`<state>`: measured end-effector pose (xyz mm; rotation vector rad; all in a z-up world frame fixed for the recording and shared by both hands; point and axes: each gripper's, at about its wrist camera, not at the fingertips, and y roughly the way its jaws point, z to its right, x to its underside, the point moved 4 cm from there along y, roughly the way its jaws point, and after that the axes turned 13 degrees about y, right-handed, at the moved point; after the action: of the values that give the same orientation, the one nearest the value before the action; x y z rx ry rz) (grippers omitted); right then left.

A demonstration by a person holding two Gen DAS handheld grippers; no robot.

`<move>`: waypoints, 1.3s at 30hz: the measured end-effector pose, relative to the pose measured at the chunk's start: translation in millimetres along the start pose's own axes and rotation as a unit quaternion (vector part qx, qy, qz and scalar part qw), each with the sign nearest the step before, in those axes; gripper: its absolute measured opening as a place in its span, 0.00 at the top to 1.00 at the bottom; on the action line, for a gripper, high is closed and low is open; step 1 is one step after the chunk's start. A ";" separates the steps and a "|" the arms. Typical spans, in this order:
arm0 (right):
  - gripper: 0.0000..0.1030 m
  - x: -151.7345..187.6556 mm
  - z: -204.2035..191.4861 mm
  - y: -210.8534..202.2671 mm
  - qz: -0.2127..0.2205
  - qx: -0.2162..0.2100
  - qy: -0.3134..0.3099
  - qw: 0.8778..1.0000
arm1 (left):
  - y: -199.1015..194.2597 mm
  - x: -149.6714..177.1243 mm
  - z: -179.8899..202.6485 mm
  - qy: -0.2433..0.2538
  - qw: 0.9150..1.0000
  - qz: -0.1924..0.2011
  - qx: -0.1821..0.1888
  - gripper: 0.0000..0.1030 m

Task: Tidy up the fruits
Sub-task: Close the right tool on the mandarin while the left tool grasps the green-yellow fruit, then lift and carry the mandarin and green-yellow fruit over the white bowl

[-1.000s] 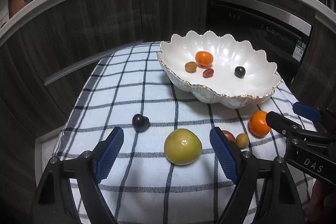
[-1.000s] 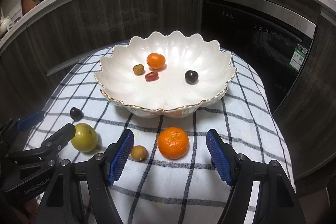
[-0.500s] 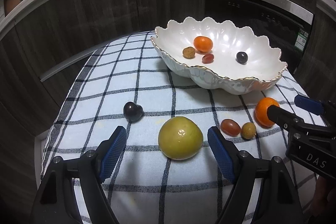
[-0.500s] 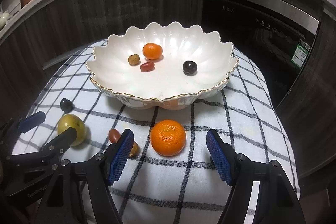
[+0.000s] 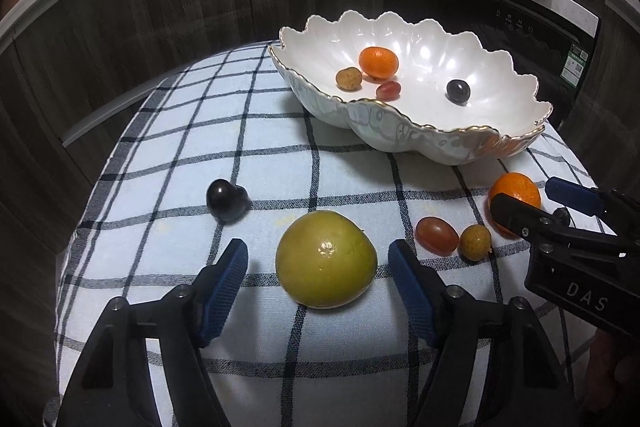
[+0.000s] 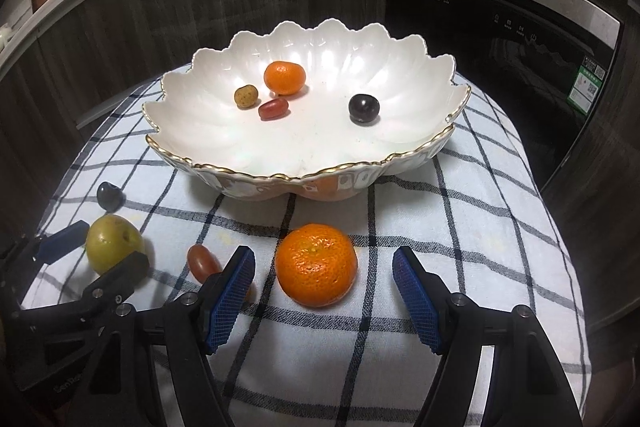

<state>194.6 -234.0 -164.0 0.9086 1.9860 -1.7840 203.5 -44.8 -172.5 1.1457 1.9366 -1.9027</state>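
On the checked table, our left tool point(image 5: 318, 259), jaws just closing, straddles the green fruit point(image 5: 326, 264); our right tool point(image 6: 324, 273) brackets the mandarin point(image 6: 316, 265), bowl-bound point(image 6: 400, 155), neither gripped yet.

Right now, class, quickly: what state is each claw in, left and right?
Left claw: open, has just been closing around the green fruit, pads not touching it.
Right claw: open, astride the orange on the cloth, holding nothing.

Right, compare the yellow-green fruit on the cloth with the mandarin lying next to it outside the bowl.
The yellow-green fruit has smooth, glossy skin; the mandarin on the cloth is bright orange and dimpled. The yellow-green fruit sits between the left gripper's pads, the mandarin between the right gripper's. Both rest on the checked cloth, round, ungripped.
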 end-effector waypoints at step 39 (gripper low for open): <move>0.58 0.5 -3.6 7.6 -0.017 -0.018 0.004 1.000 | 1.0 0.8 3.3 0.003 1.000 -0.003 0.013 0.53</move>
<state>199.7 -230.2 -169.6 0.8781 2.0444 -1.7590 202.4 -47.6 -174.3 1.1539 1.9265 -1.9348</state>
